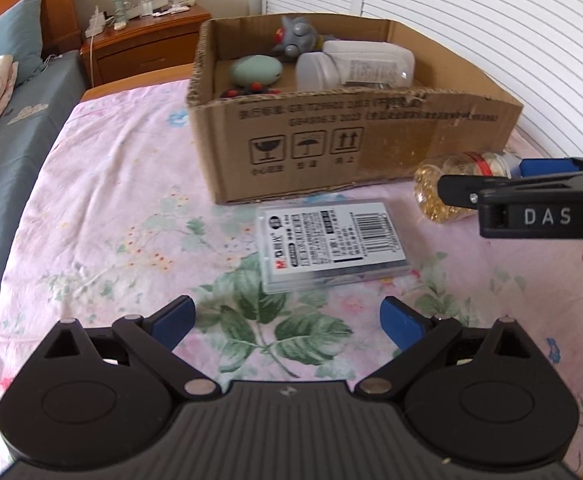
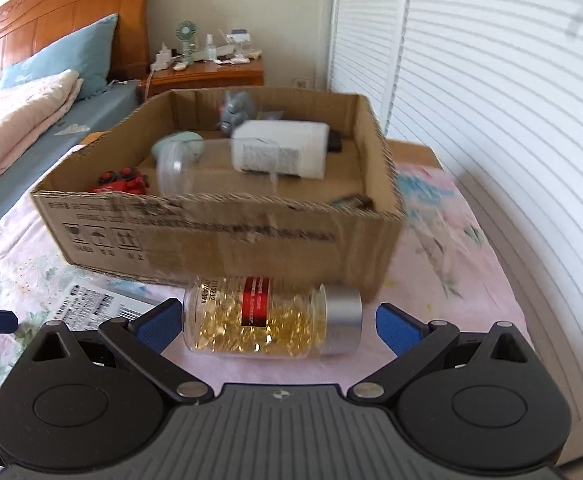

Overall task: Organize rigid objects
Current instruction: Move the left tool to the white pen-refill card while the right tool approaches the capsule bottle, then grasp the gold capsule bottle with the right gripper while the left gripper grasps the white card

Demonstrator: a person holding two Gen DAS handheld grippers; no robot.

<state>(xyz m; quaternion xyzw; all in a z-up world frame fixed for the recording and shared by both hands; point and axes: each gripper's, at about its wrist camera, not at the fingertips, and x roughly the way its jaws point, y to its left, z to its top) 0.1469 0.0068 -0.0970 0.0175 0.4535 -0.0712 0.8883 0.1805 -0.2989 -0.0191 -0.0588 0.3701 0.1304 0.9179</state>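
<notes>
A clear bottle of yellow capsules (image 2: 271, 320) with a silver cap lies on its side on the floral sheet, just in front of the cardboard box (image 2: 219, 236). My right gripper (image 2: 279, 324) is open, its blue pads either side of the bottle, not touching. The bottle also shows in the left wrist view (image 1: 451, 188), partly behind the right gripper. A flat clear plastic case with a barcode label (image 1: 333, 244) lies in front of the box (image 1: 355, 136). My left gripper (image 1: 287, 320) is open and empty, just short of the case.
The box holds a white bottle (image 2: 279, 148), a clear jar (image 2: 175, 168), a green oval thing (image 1: 255, 70), a grey toy (image 1: 295, 36) and a red toy (image 2: 121, 182). A bed with pillows (image 2: 31, 120) lies left, a nightstand (image 1: 143, 40) behind, white shutters (image 2: 491, 120) right.
</notes>
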